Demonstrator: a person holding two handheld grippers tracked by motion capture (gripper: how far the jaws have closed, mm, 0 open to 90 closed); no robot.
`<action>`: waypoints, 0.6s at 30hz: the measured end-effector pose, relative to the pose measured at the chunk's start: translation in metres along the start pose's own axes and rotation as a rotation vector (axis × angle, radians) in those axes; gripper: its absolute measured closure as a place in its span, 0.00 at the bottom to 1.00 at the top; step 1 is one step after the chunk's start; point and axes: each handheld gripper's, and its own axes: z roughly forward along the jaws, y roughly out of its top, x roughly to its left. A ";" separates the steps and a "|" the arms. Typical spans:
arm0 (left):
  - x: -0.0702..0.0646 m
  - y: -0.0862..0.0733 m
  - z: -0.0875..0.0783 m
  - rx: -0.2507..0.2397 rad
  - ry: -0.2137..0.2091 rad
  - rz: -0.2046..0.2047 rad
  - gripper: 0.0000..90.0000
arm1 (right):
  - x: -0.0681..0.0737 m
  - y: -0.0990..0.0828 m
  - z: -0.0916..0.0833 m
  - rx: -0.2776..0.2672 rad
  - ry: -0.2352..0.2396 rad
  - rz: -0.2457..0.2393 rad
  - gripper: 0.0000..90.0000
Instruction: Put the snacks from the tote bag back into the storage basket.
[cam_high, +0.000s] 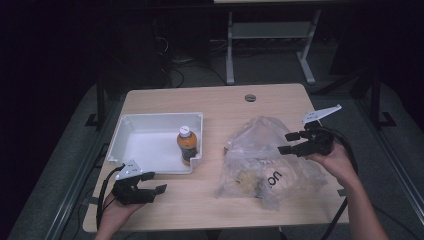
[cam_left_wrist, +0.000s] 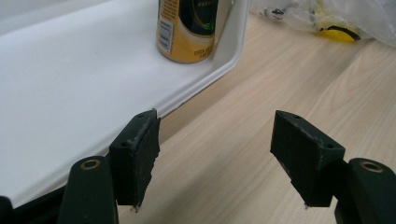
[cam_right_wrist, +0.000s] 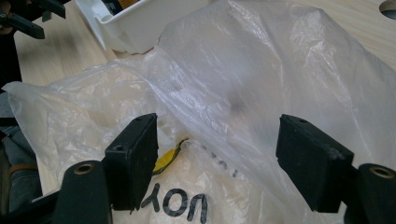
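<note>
**Plastic bag on table, right gripper poised above it**

Item 1. The plastic bag (cam_high: 265, 160): clear, crumpled, printed with dark letters, is laid on the right half of the wooden table (cam_high: 210, 197). Its long axis runs roughly near to far. Small items, one of them yellow, are seen through the film.

Item 2. The right gripper (cam_high: 290, 142): held over the right edge of the bag, jaws spread wide and pointed left. In the right gripper view the bag is seen directly ahead of and below the jaws, with nothing clamped between them. This gripper is judged much the nearer to the bag.

Item 3. The left gripper (cam_high: 152, 182): held low at the near left, jaws spread wide and empty, pointed right, just beside the near rim of the tray.

Item 4. The white tray (cam_high: 145, 125): placed on the left half, well apart from the right gripper.

Item 5. A bottle (cam_high: 187, 146): stood upright in the tray's right near corner, white cap, orange contents. No obstruction is noted between right jaws and bag.
</note>
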 end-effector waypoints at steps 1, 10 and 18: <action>0.000 0.000 0.000 0.002 0.000 0.003 0.36 | 0.000 -0.002 -0.001 -0.005 0.002 -0.001 0.32; -0.001 0.000 0.001 0.002 -0.001 0.001 0.36 | 0.004 -0.019 -0.007 -0.019 -0.003 -0.001 0.32; -0.001 0.000 0.001 0.001 0.000 0.004 0.35 | 0.009 -0.035 -0.010 -0.035 -0.005 -0.001 0.32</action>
